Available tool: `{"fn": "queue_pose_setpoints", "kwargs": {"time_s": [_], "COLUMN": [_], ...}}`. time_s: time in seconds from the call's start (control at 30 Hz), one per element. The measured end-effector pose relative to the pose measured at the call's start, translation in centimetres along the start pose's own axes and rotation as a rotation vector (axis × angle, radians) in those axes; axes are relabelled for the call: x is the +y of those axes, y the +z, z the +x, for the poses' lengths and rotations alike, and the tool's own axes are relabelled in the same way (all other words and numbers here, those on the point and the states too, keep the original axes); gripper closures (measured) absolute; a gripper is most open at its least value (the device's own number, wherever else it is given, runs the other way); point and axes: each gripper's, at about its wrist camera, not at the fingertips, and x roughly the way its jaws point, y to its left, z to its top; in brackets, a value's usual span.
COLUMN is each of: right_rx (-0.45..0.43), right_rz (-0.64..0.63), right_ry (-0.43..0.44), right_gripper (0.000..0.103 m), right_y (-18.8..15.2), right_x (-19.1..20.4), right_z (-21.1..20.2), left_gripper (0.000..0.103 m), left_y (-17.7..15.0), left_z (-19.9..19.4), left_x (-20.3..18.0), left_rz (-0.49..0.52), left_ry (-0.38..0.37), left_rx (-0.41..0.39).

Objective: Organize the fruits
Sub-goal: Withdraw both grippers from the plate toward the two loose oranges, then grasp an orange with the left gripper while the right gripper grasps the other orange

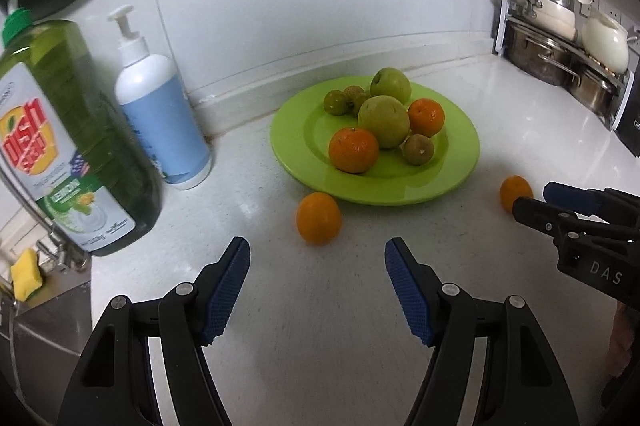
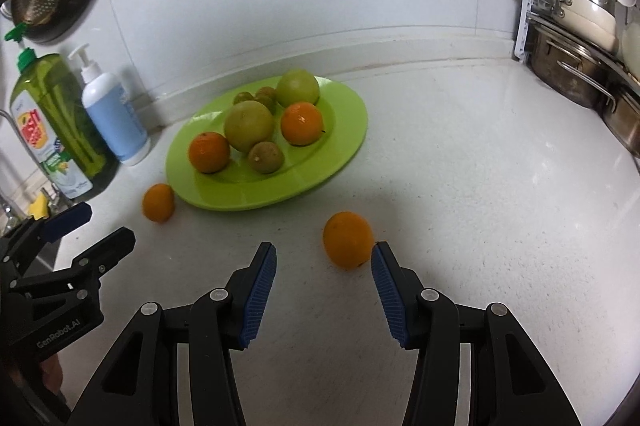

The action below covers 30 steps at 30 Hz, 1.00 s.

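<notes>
Left claw (image 1: 317, 256) stands wide, nothing between its blue pads, low over the white tabletop (image 1: 320, 306). Just ahead of its gap lies a loose orange (image 1: 319, 218) on the tabletop, apart from both pads and just beside the near rim of the green plate (image 1: 460, 162), not touching it as far as can be told. Right claw (image 2: 323, 256) also stands wide and holds nothing; a second loose orange (image 2: 347, 239) lies on the tabletop at its tips, close against the right-hand pad, contact cannot be told, with a clear gap to the left-hand pad. This orange sits near the plate's front edge but apart from it. In the left wrist view the right claw enters from the right edge with that orange half hidden behind its tips; in the right wrist view the left claw shows at the lower left. On the plate: two oranges, one at the front left (image 1: 353, 150) and one at the right (image 1: 426, 117); two large green apples, one central (image 1: 383, 121) and one behind it (image 1: 390, 85); several small greenish fruits, one at the front (image 1: 418, 149), the others clustered at the back left. Left of the plate, near the wall, stand a white pump bottle (image 1: 162, 114) with blue label and a green dish-soap bottle (image 1: 68, 146), side by side. Far right, a rack of steel pots (image 1: 560, 54) with cream-handled pans on top.
</notes>
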Motion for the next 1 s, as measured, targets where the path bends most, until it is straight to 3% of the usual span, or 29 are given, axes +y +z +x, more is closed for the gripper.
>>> {"fn": "queue_pose_setpoints", "kwargs": {"time_s": [0.2, 0.47, 0.8, 1.0], "right_rx": [0.018, 0.027, 0.047, 0.046], "right_rz": [0.004, -0.009, -0.010, -0.029], "right_ry": [-0.019, -0.026, -0.037, -0.045], "right_gripper": [0.052, 0.053, 0.069, 0.070], "right_y": [0.3, 0.4, 0.4, 0.5], "right_x": [-0.2, -0.2, -0.4, -0.1], "right_z": [1.3, 2.1, 2.9, 3.0], "left_gripper": [0.039, 0.062, 0.068, 0.070], "left_y": [0.7, 1.0, 1.0, 1.1], "left_z": [1.9, 3.9, 4.7, 5.3], "left_x": [0.0, -0.1, 0.0, 0.2], "left_rz": [0.012, 0.005, 0.001, -0.006], "left_ry": [-0.017, -0.033, -0.011, -0.014], "left_rx": [0.003, 0.038, 0.053, 0.059]}}
